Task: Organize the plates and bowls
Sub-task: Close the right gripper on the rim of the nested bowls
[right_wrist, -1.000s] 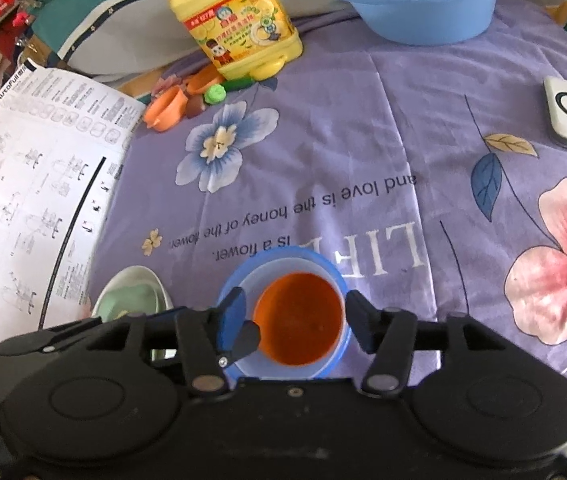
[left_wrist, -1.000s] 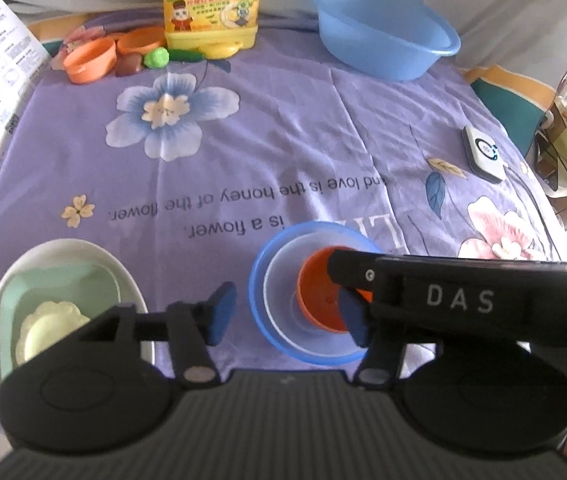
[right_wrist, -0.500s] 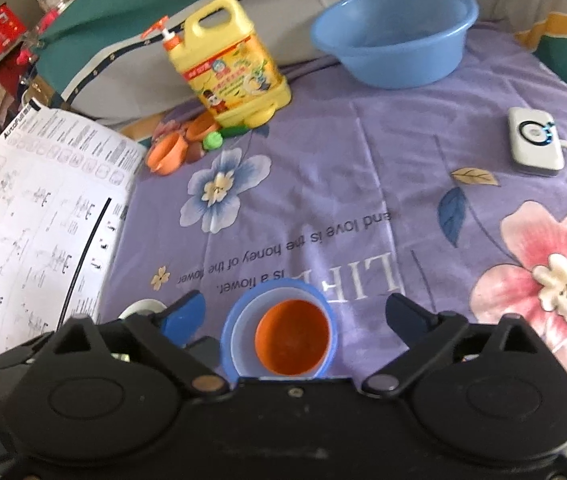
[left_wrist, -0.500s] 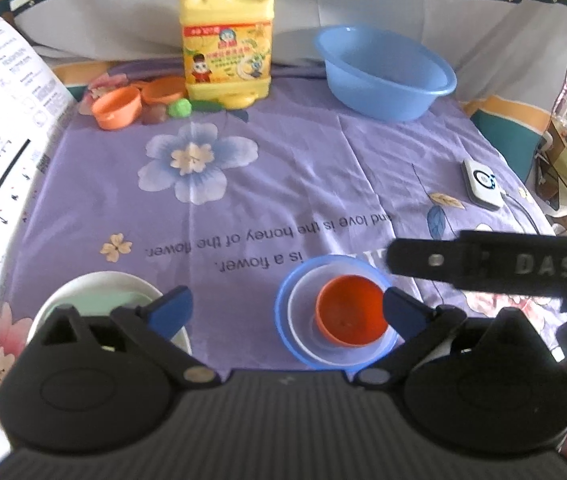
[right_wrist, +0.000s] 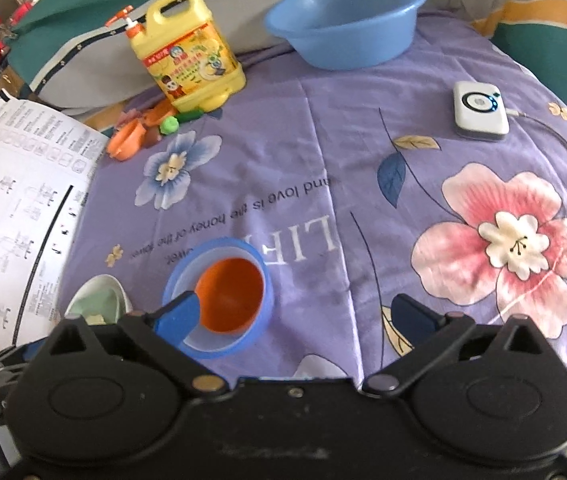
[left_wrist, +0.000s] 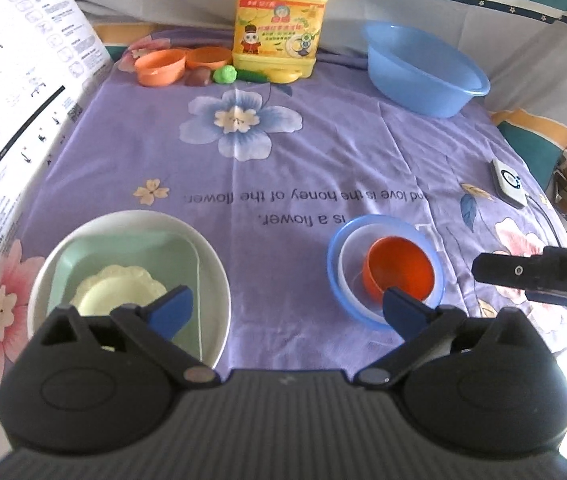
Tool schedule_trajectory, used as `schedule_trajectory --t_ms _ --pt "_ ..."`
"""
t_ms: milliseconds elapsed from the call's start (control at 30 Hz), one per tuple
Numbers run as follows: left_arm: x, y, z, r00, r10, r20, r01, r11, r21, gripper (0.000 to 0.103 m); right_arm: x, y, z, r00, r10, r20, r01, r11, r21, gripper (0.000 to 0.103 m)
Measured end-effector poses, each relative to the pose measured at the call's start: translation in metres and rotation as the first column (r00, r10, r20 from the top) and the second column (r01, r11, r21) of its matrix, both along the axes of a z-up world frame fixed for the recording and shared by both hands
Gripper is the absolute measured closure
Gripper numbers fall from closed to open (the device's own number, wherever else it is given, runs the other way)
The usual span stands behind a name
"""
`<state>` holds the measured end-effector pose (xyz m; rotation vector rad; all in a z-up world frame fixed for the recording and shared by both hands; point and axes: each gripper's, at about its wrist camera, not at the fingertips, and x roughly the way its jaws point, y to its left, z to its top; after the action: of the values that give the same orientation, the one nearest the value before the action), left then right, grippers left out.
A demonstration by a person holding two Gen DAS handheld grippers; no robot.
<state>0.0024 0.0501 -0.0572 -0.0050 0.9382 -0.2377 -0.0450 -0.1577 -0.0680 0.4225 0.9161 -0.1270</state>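
An orange bowl [left_wrist: 399, 270] sits nested in a clear bowl inside a blue bowl [left_wrist: 337, 276] on the purple cloth. To its left a white plate [left_wrist: 211, 256] holds a green square dish [left_wrist: 131, 252] and a pale yellow scalloped dish [left_wrist: 119, 294]. My left gripper [left_wrist: 285, 312] is open and empty, held above the cloth between the two stacks. My right gripper [right_wrist: 297, 318] is open and empty, just right of the bowl stack [right_wrist: 227, 292]; its arm shows at the right edge of the left wrist view [left_wrist: 539, 276].
A yellow detergent jug [left_wrist: 281, 20], a large blue basin [left_wrist: 423, 72], small orange cups [left_wrist: 161, 66] and toy pieces stand at the back. A white device with cable [right_wrist: 479, 110] lies at right. A printed paper sheet [left_wrist: 11, 100] lies along the left side.
Both grippers opened wide and drew back from the bowl stack. The orange bowl stays nested in the stack. The left view now shows the whole plate stack.
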Motion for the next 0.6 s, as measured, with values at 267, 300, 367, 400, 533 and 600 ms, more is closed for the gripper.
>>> schedule_trajectory --t_ms 267,300,367,400,533,600 --pt "0.005 -0.011 -0.01 0.999 -0.034 -0.01 0.034 0.999 0.012 0.0 0.006 0.001 -0.01 1.0 -0.01 -0.012 0.01 1.0 0.005 0.0" --pt "0.006 -0.011 -0.011 0.999 -0.036 -0.012 0.036 0.999 0.008 0.0 0.007 0.001 -0.011 1.0 -0.011 -0.014 0.011 1.0 0.005 0.0" --pt "0.009 -0.011 -0.013 0.999 -0.035 -0.016 0.035 0.999 0.0 0.0 0.009 0.002 -0.012 1.0 -0.012 -0.018 0.012 1.0 0.01 0.003" --pt "0.01 -0.01 -0.014 0.999 -0.036 -0.018 0.036 0.999 -0.005 0.0 0.01 0.001 -0.014 1.0 -0.011 -0.021 0.012 1.0 0.017 0.007" --pt "0.016 -0.01 -0.015 0.999 -0.041 -0.015 0.041 0.999 -0.023 0.0 0.016 0.002 -0.017 1.0 -0.004 -0.025 0.005 1.0 0.025 0.016" --pt "0.018 -0.012 -0.016 0.999 -0.048 -0.016 0.047 0.998 -0.036 0.001 0.019 0.004 -0.018 1.0 0.002 -0.023 -0.001 1.0 0.021 0.018"
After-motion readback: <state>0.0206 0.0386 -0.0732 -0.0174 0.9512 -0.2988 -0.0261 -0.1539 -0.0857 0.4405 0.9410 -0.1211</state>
